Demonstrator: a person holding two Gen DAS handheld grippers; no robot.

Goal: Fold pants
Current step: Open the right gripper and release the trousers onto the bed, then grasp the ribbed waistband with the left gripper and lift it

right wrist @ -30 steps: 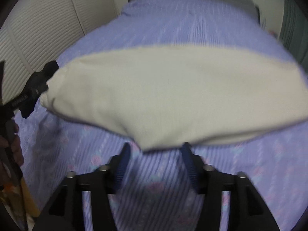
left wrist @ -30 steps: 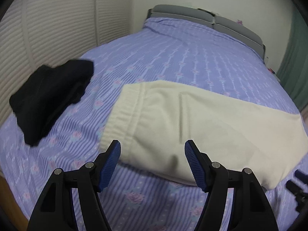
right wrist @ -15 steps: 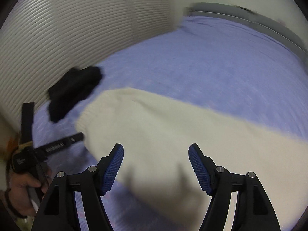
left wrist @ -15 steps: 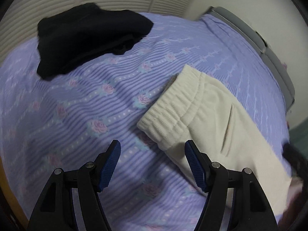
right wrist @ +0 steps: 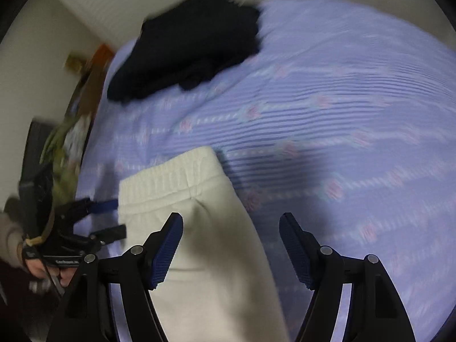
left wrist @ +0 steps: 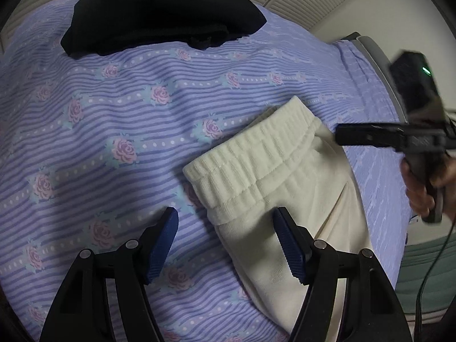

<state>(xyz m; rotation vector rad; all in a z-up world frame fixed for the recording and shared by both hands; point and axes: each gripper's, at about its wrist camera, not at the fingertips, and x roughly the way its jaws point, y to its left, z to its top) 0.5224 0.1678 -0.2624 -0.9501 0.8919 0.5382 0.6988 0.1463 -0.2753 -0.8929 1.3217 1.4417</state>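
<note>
Both views swung from pant legs to ribbed waistband [left wrist: 250, 156] of cream pants [left wrist: 299, 213], flat on floral bedspread [left wrist: 114, 114] near black garment [left wrist: 159, 8]; left gripper [left wrist: 225, 242] and right gripper [right wrist: 230, 245] hovering there, jaws wide, empty — probably lining up next fold's pinch.

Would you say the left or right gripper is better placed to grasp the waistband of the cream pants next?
Left, probably: the left gripper hovers open over the waistband corner; the right gripper sits further down.

Bed [left wrist: 119, 119], lilac rose-striped sheet; cream pants [left wrist: 273, 176] lie flat, black garment [left wrist: 159, 14] well apart.
</note>
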